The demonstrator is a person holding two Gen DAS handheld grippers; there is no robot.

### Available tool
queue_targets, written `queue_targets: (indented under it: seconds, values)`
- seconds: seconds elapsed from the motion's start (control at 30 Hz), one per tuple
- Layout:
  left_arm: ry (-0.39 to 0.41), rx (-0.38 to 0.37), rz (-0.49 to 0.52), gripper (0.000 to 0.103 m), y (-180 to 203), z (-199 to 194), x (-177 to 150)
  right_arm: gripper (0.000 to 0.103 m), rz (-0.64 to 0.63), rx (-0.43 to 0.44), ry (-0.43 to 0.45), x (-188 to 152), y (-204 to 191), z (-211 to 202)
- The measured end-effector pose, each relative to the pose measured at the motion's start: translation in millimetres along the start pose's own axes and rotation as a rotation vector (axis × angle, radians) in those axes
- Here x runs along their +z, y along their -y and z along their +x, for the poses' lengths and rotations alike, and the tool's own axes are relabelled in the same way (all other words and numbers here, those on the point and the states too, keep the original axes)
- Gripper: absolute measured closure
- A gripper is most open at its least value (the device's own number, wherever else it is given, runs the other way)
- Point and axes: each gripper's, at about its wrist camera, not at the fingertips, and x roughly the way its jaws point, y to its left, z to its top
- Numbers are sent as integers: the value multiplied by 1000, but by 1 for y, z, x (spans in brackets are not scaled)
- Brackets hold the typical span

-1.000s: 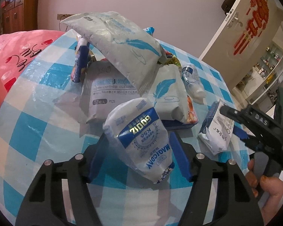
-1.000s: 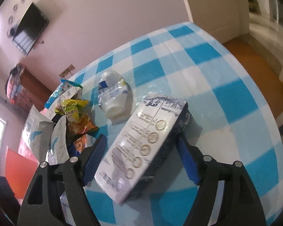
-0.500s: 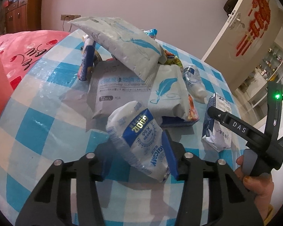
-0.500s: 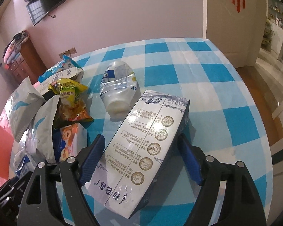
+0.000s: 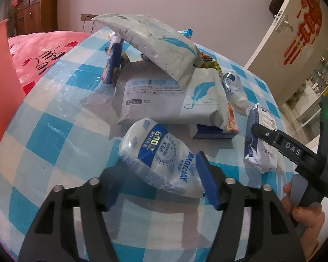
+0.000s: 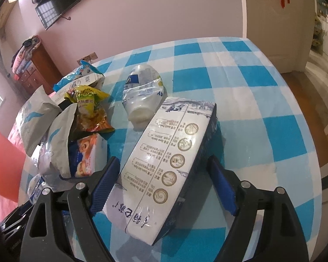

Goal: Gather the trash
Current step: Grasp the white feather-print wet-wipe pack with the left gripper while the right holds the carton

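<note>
Trash litters the blue-checked tabletop (image 5: 54,135): grey feather-print bags (image 5: 155,43), a wipes pack (image 5: 150,96), a yellow snack bag (image 6: 89,102) and a crushed clear bottle (image 6: 142,91) lie heaped together. Nearest the left tool (image 5: 161,185), a crumpled white-and-blue wrapper (image 5: 161,161) lies between its jaws, which are opening; the right pad (image 5: 207,181) touches the wrapper, the left stands clear. The right tool (image 6: 164,185) straddles a white milk carton (image 6: 164,159) lying flat, its jaws also widening, both pads apart from the carton's sides. A hand (image 5: 304,214) grips that tool's handle.
</note>
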Motion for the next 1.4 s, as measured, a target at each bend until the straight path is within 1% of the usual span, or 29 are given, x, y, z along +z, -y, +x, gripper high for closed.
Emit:
queue_targets:
  seconds: [0.03, 0.07, 0.13, 0.2, 0.37, 0.5, 0.67, 0.77, 0.87, 0.97, 1.07, 1.13, 1.2, 1.27, 1.33, 1.4]
  values:
    - [-2, 6, -4, 30, 0, 0, 1, 21, 3, -1, 1, 0, 0, 0]
    - [-4, 11, -12, 28, -1, 0, 2, 21, 8, 1, 2, 0, 1, 0]
    - [5, 8, -16, 27, -2, -3, 3, 21, 14, 0, 4, 1, 1, 1]
    - [17, 30, -6, 27, -4, -6, 7, 21, 11, -7, 14, 3, 1, 2]
    - [92, 46, -9, 26, -6, -24, 24, 21, -21, -36, 27, 7, -5, 6]
    - [132, 31, -26, 24, 0, -30, 50, 21, -61, -63, 31, 5, -11, 9]
    - [153, 68, -122, 23, 10, -20, 87, 21, -75, -66, 37, 3, -10, 10]
    - [167, 146, -187, 23, 17, -10, 108, 20, -76, -51, 38, 3, -8, 11]
    - [168, 218, -246, 23, 23, 0, 122, 20, -90, -40, 42, 2, -7, 11]
    - [172, 295, -289, 23, 26, 8, 134, 20, -103, -27, 48, 2, -6, 12]
    - [164, 394, -317, 23, 26, 18, 142, 19, -111, -17, 48, 2, -4, 12]
    - [152, 439, -310, 23, 28, 25, 145, 19, -106, -3, 44, 2, -3, 11]
    - [152, 502, -255, 20, 35, 33, 149, 19, -97, 12, 40, 2, -1, 10]
    - [149, 571, -203, 19, 40, 42, 149, 19, -93, 22, 39, 2, 0, 9]
    - [164, 593, -184, 19, 41, 43, 147, 19, -95, 28, 39, 1, 1, 8]
    - [167, 599, -159, 23, 41, 43, 145, 19, -95, 33, 40, 0, 2, 7]
